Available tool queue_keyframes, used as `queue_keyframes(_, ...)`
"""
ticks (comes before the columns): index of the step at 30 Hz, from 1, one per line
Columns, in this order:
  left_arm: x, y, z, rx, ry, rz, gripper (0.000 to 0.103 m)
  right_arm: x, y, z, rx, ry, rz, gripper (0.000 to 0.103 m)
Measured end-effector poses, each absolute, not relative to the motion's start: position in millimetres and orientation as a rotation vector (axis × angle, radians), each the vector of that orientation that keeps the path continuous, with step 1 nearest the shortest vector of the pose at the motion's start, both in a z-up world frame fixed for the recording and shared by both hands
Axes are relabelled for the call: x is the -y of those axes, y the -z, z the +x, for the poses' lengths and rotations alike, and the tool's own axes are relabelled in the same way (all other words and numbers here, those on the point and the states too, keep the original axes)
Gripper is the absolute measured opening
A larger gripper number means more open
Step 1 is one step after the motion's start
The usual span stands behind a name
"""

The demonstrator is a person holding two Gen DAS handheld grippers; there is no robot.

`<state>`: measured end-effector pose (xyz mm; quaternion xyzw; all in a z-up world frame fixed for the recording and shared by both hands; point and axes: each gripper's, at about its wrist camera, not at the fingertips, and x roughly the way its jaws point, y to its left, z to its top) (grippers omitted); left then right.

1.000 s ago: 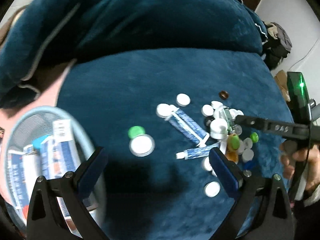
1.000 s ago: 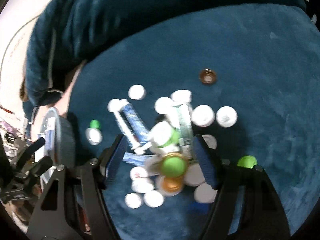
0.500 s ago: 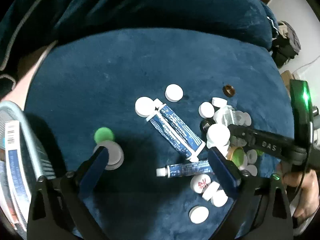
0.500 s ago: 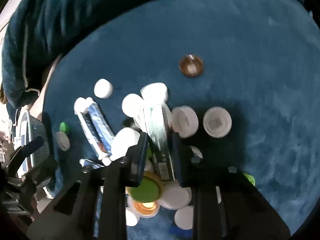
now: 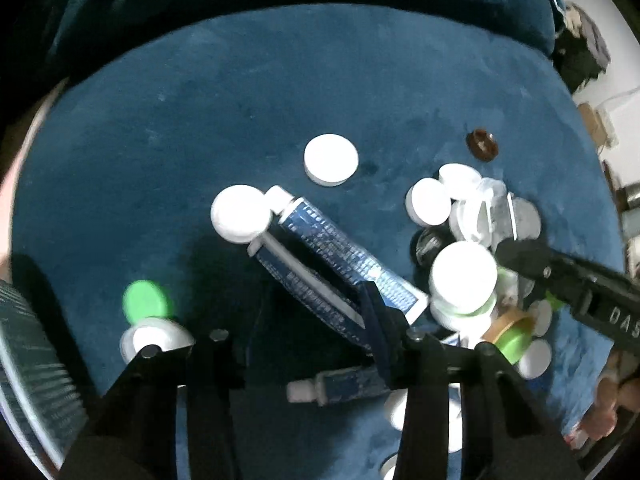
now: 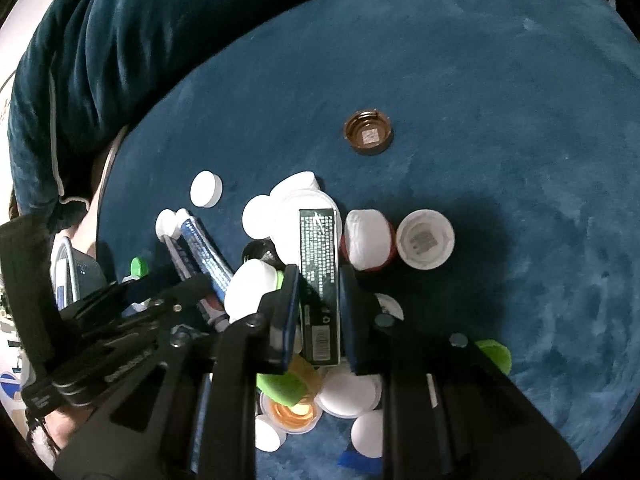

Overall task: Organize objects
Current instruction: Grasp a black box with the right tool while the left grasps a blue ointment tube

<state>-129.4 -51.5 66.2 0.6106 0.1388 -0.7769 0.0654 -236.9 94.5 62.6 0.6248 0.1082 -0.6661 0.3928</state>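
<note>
A heap of bottle caps and tubes lies on a dark blue plush cushion (image 5: 200, 100). My right gripper (image 6: 318, 292) is shut on a dark green flat box (image 6: 319, 256) with white print, above white caps (image 6: 366, 238). My left gripper (image 5: 312, 316) has closed in around two blue-and-white tubes (image 5: 336, 256) lying side by side; its right finger (image 5: 376, 328) touches their flat end. I cannot tell whether the left finger presses them. A third small tube (image 5: 340, 386) lies under the left gripper.
A brown cap (image 6: 368, 132) lies apart at the back. A green cap (image 5: 144, 300) and a white cap (image 5: 154, 336) lie at the left near a wire basket's rim (image 5: 24, 360). Green, orange and white caps (image 6: 292, 404) crowd under the right gripper.
My left gripper has moved right and down onto the two tubes, and its fingers have narrowed. My right gripper has closed on the green box and holds it.
</note>
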Motion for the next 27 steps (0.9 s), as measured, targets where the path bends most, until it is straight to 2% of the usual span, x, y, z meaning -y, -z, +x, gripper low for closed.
queue_keyframes(1,52.2,-73.0,-126.6,-0.346,2.324,1.813,0.041,-93.9,-62.2,-236.0,-0.278,1.688,1.584,0.020)
queue_keyframes(3,54.9,-80.8,-124.7,-0.275,2.312,1.766,0.037,-93.4,-61.1,-234.4,-0.287,1.685,1.581,0.020)
queue_keyframes(5,60.5,-77.4,-126.1,-0.431,2.327,1.802,0.037,-94.5,-59.9,-235.8,-0.291,1.684,1.588,0.020)
queue_keyframes(11,49.0,-63.3,-130.7,-0.576,2.309,1.878,0.041,-92.1,-57.2,-231.3,-0.298,1.692,1.601,0.022)
queue_keyframes(16,32.2,-63.2,-136.4,-0.379,2.375,1.886,0.041,-91.6,-50.2,-230.6,-0.282,1.675,1.636,0.022)
queue_keyframes(17,32.0,-64.4,-136.1,-0.355,2.386,1.894,0.036,-91.3,-49.6,-230.8,-0.288,1.677,1.633,0.022)
queue_keyframes(19,32.0,-69.2,-135.1,-0.243,2.386,1.870,0.035,-90.7,-49.2,-230.4,-0.303,1.681,1.621,0.022)
queue_keyframes(20,31.7,-72.6,-135.0,-0.152,2.373,1.843,0.029,-90.4,-49.1,-230.5,-0.308,1.682,1.618,0.022)
queue_keyframes(22,31.8,-76.8,-135.4,-0.053,2.348,1.820,0.023,-91.1,-48.8,-232.8,-0.307,1.680,1.618,0.022)
queue_keyframes(25,32.2,-76.8,-134.9,-0.154,2.380,1.837,0.024,-90.7,-47.4,-234.0,-0.299,1.676,1.625,0.022)
queue_keyframes(26,32.5,-75.3,-134.6,-0.194,2.391,1.839,0.031,-91.4,-46.9,-234.9,-0.295,1.675,1.628,0.022)
queue_keyframes(27,28.9,-71.0,-138.2,-0.235,2.395,1.855,0.033,-91.4,-47.0,-235.5,-0.295,1.675,1.630,0.022)
